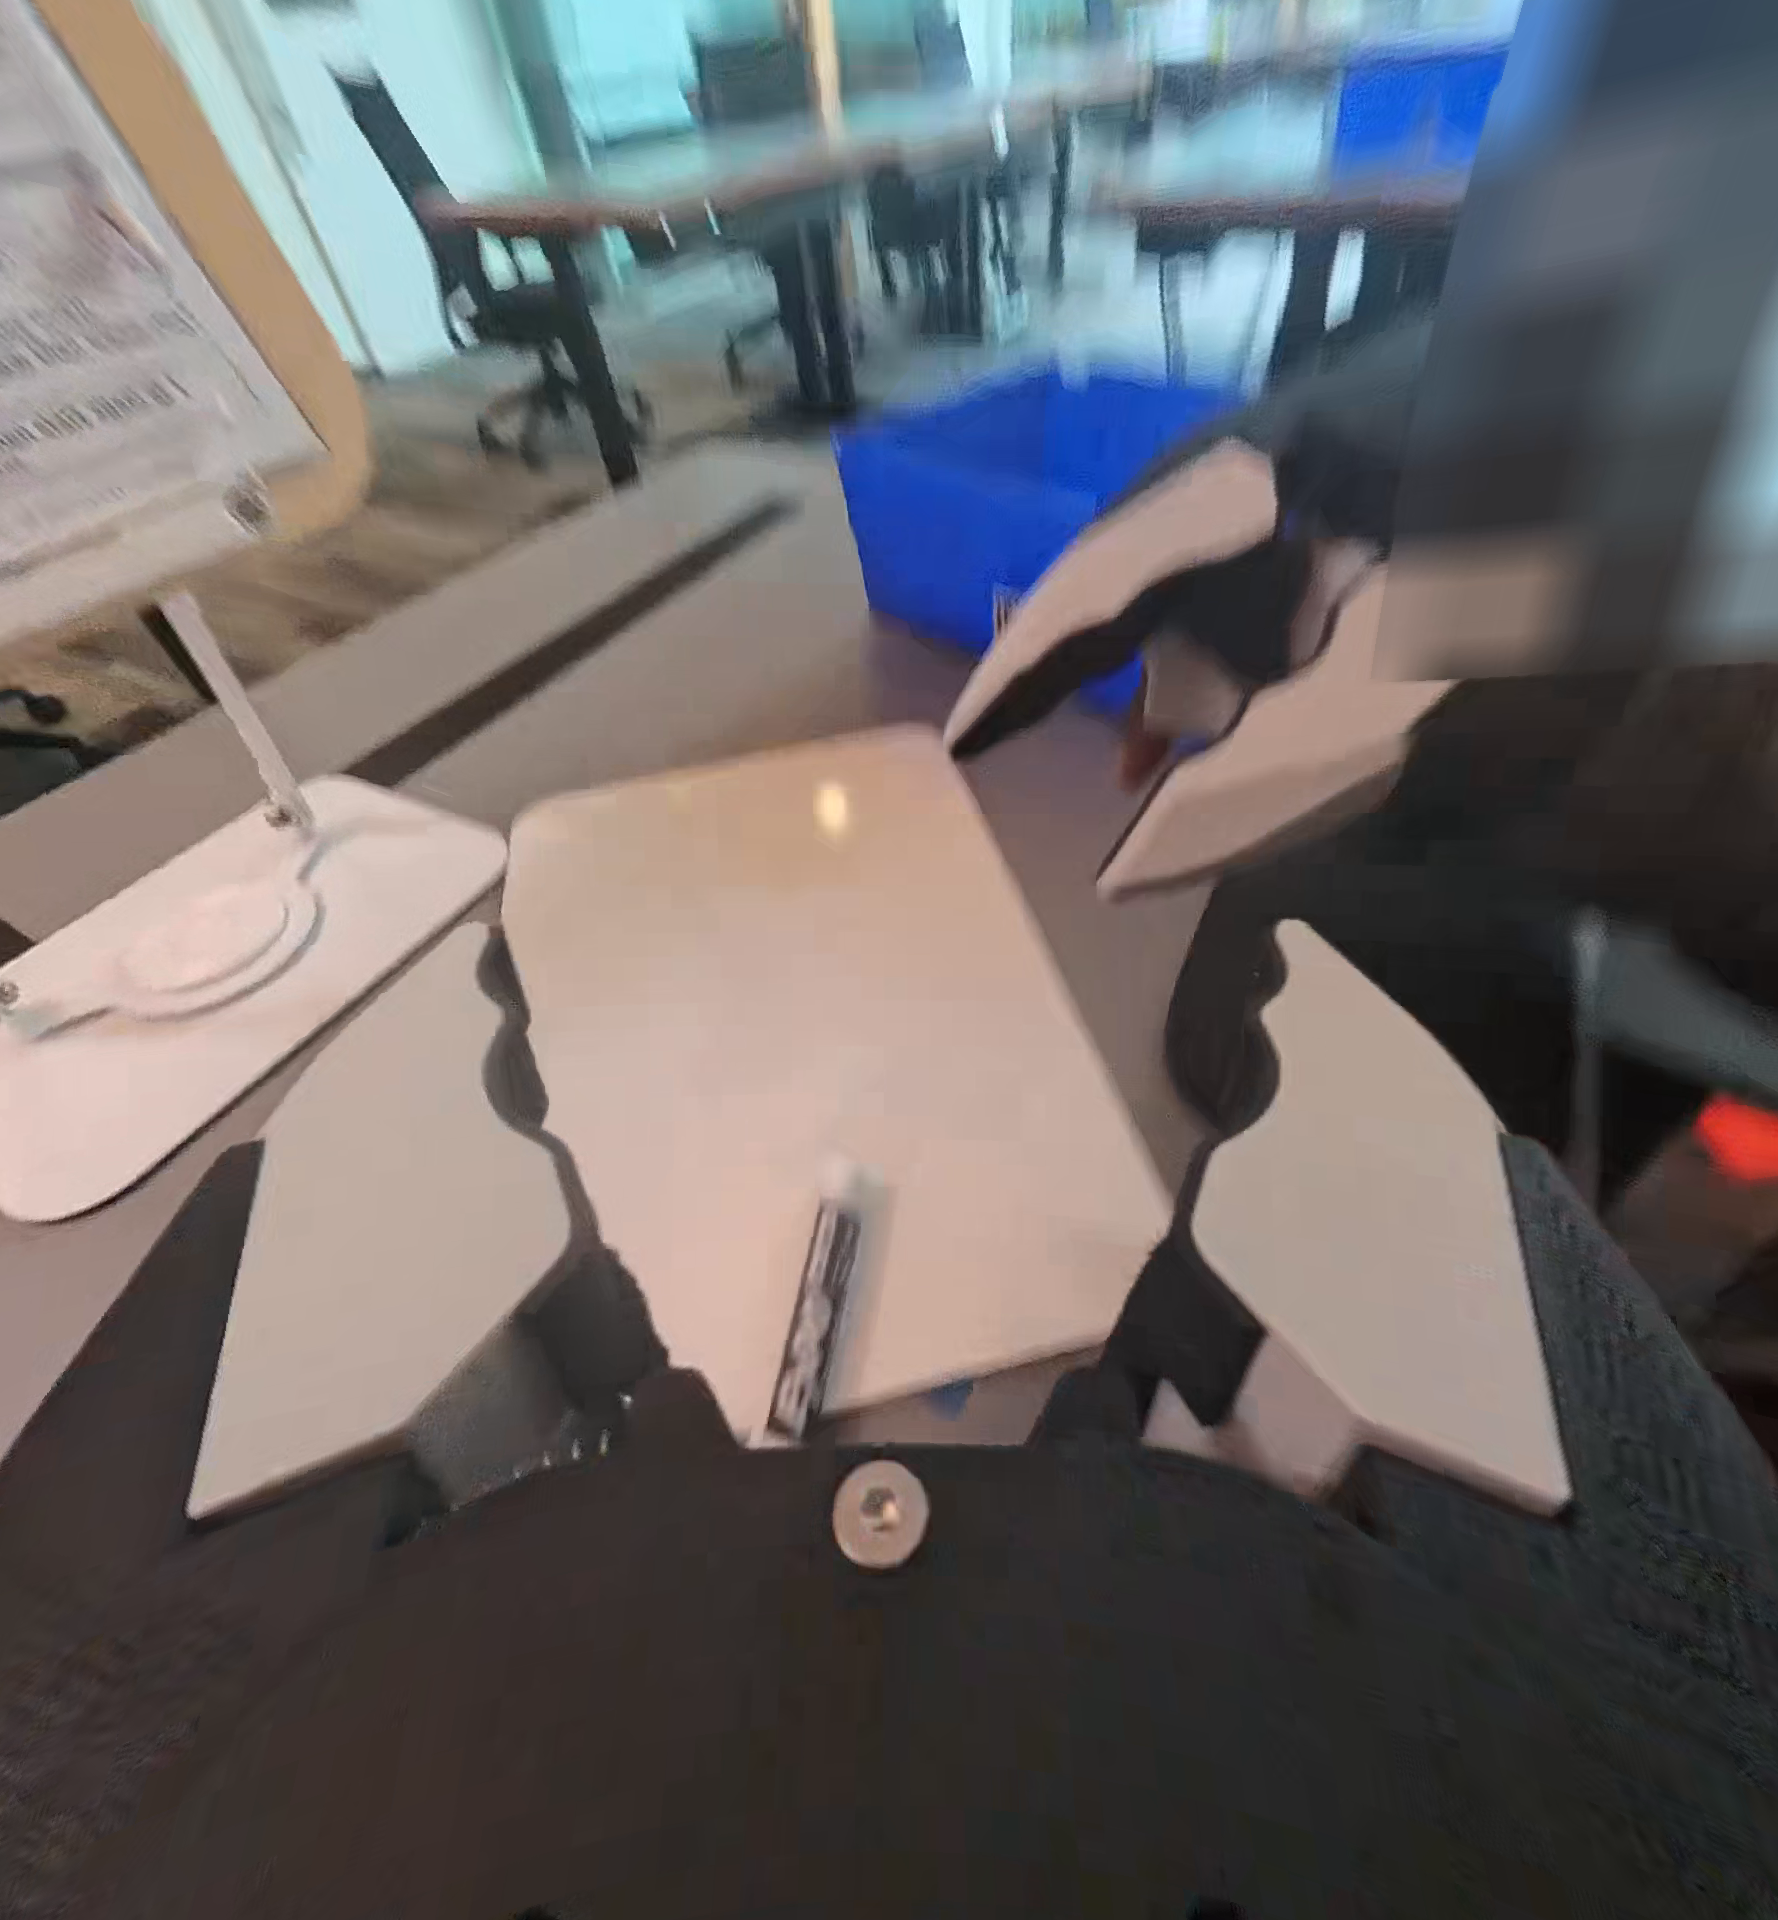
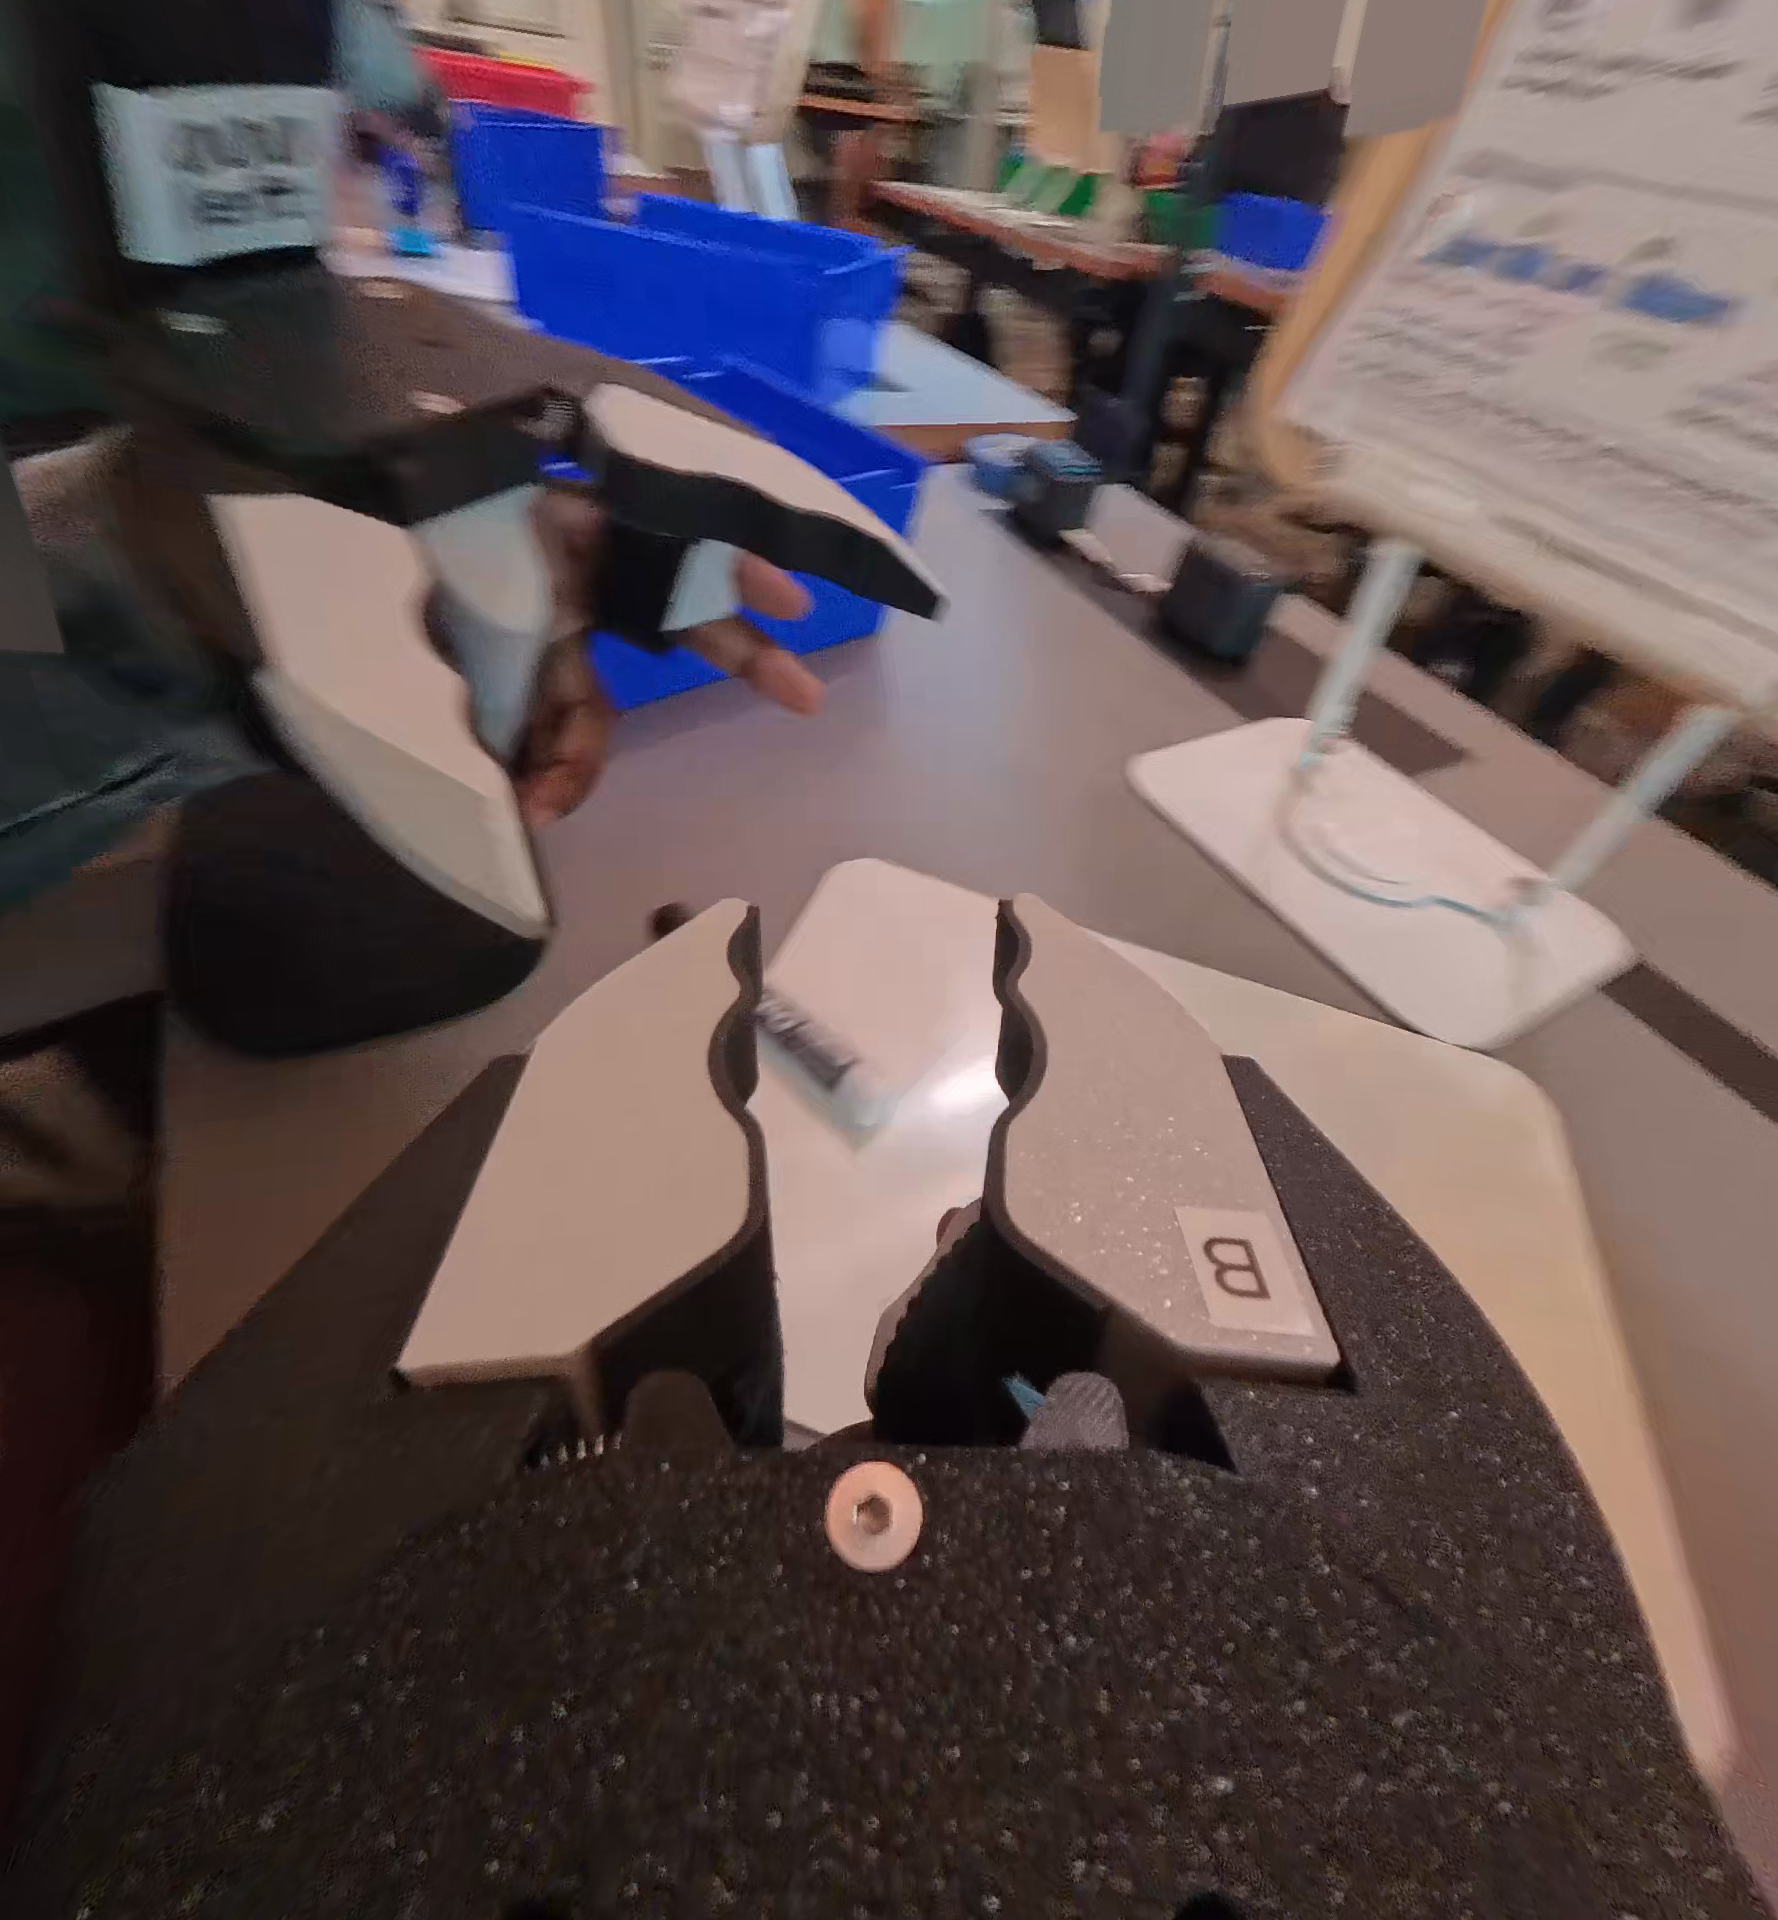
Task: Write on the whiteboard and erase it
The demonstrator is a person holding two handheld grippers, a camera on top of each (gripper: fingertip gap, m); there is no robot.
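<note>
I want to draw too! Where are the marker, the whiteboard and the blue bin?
marker (image 1: 820, 1299): left wrist view, middle of its barrel.
whiteboard (image 1: 802, 977): left wrist view, bare centre.
blue bin (image 1: 968, 499): left wrist view, front wall.

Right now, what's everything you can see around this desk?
whiteboard: one, white, flat on the grey table, blank as far as the blur shows.
marker: one, dark barrel with pale end, lying on the whiteboard's near part.
sign stand: one, white base with a tilted printed sheet, left of the whiteboard.
blue bin: one nearby past the whiteboard; more blue bins farther back.
table: one, grey, under everything.
chairs and tables: several, dark, blurred background.
left hand-held gripper: one, black with grey fingers, open above the whiteboard.
right hand-held gripper: one, same build, open above the marker.
</note>
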